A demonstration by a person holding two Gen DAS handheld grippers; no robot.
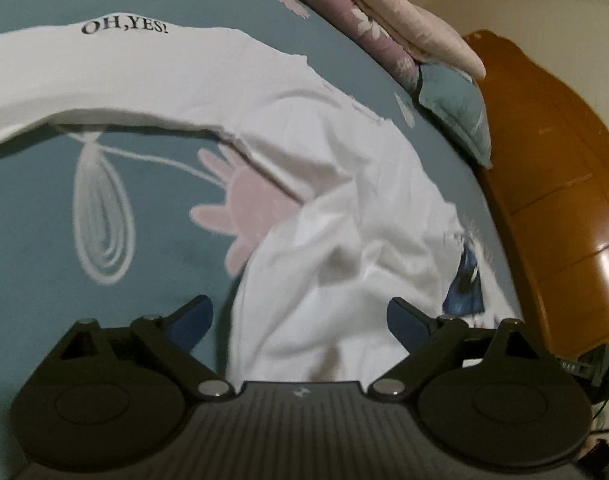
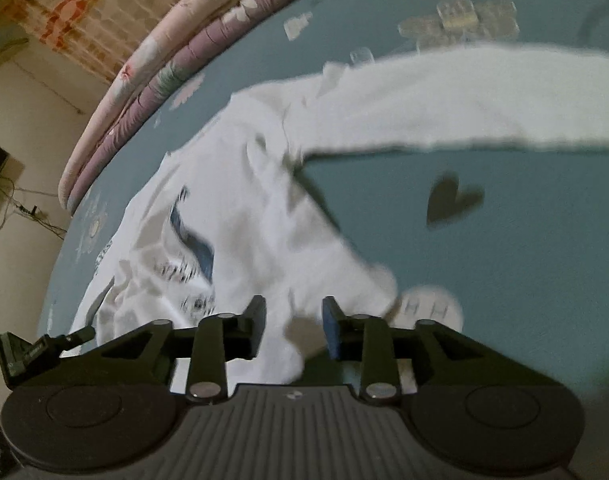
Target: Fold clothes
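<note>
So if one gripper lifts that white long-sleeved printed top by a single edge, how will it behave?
The white long-sleeved top will probably hang limp: it already lies in soft creases on the blue-green patterned bedsheet. Its sleeve would likely trail behind. It looks thin and light, so pushing should bunch it rather than slide it flat.

Readable: "OH,YES!" in black capitals on the long white sleeve (image 1: 116,76) of the white garment (image 1: 344,216) (seen from the left wrist only). Blurred dark marks beside the blue print (image 2: 196,248) on the same garment, not legible from either view.
</note>
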